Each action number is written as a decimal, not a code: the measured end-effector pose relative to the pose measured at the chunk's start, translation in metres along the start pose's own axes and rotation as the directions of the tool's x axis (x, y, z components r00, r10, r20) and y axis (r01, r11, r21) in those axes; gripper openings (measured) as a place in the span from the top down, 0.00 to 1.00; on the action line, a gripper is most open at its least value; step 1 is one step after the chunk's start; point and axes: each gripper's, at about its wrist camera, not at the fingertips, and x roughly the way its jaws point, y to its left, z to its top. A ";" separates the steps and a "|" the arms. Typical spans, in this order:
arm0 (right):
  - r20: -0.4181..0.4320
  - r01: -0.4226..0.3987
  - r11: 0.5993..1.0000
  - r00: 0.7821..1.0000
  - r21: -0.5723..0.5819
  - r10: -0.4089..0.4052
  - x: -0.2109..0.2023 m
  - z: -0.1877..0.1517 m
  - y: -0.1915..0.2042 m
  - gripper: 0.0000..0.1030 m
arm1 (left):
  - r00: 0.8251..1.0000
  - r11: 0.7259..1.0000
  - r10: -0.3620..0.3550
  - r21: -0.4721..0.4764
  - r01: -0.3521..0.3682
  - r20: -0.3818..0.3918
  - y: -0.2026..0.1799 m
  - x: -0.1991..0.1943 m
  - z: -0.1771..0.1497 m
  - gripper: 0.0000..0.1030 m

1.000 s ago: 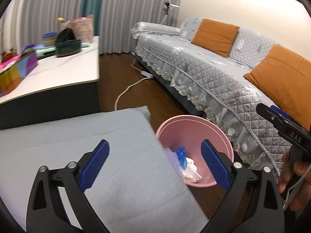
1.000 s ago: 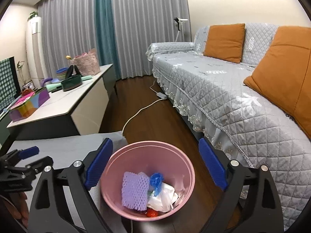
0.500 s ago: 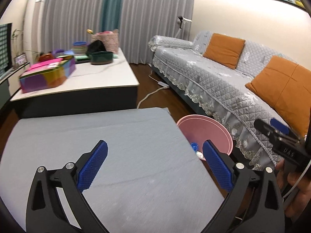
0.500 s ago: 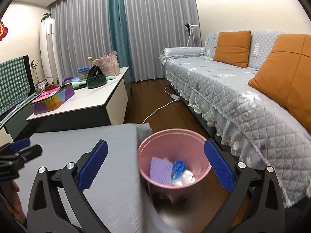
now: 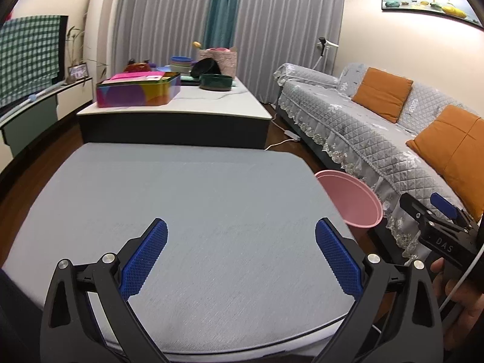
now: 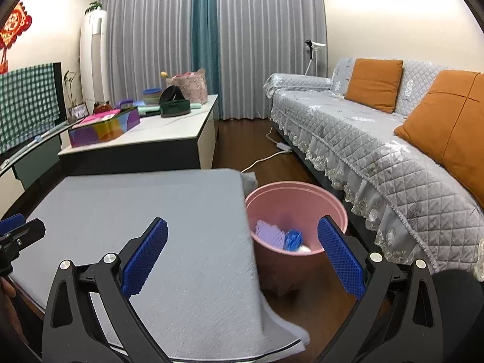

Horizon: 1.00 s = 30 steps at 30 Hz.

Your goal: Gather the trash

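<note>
A pink bin (image 6: 295,211) stands on the floor between the grey table (image 6: 127,205) and the sofa. Inside it lie a purple foam net (image 6: 270,236), a blue wrapper (image 6: 292,239) and something white. My right gripper (image 6: 242,257) hangs open above the table's right edge, nothing between its blue pads (image 6: 145,257). My left gripper (image 5: 240,257) is open and empty over the grey table (image 5: 187,199). The pink bin (image 5: 352,202) shows at that table's right edge, its contents hidden. The right gripper (image 5: 435,211) also appears at the far right, held by a hand (image 5: 462,308).
A grey quilted sofa (image 6: 378,139) with orange cushions (image 6: 373,83) runs along the right. A white coffee table (image 5: 181,103) behind carries a colourful box (image 5: 137,92), bowls and a basket. A white cable (image 6: 266,157) lies on the wooden floor.
Both grippers pulled back and left from above the bin to over the grey table. The bin now sits lower right and smaller, and the right gripper's jaws widened slightly.
</note>
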 end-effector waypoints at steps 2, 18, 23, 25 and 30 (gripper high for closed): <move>-0.013 -0.015 1.000 1.000 -0.011 0.014 0.002 -0.004 0.007 0.05 | 1.000 1.000 0.010 0.011 -0.010 -0.005 0.001 0.000 -0.005 0.08; -0.050 -0.057 0.997 0.997 -0.052 0.054 0.023 -0.012 0.032 0.05 | 0.995 0.995 0.104 0.013 -0.104 0.003 0.010 0.013 -0.013 0.08; -0.045 -0.055 0.997 0.998 -0.051 0.053 0.022 -0.012 0.032 0.05 | 0.994 0.994 0.108 0.020 -0.108 -0.001 0.008 0.014 -0.015 0.08; -0.047 -0.055 0.997 0.998 -0.049 0.053 0.022 -0.012 0.032 0.05 | 0.994 0.994 0.106 0.026 -0.106 -0.008 0.007 0.014 -0.016 0.08; -0.049 -0.055 0.997 0.997 -0.049 0.053 0.022 -0.012 0.031 0.05 | 0.994 0.994 0.108 0.035 -0.107 -0.005 0.006 0.014 -0.017 0.08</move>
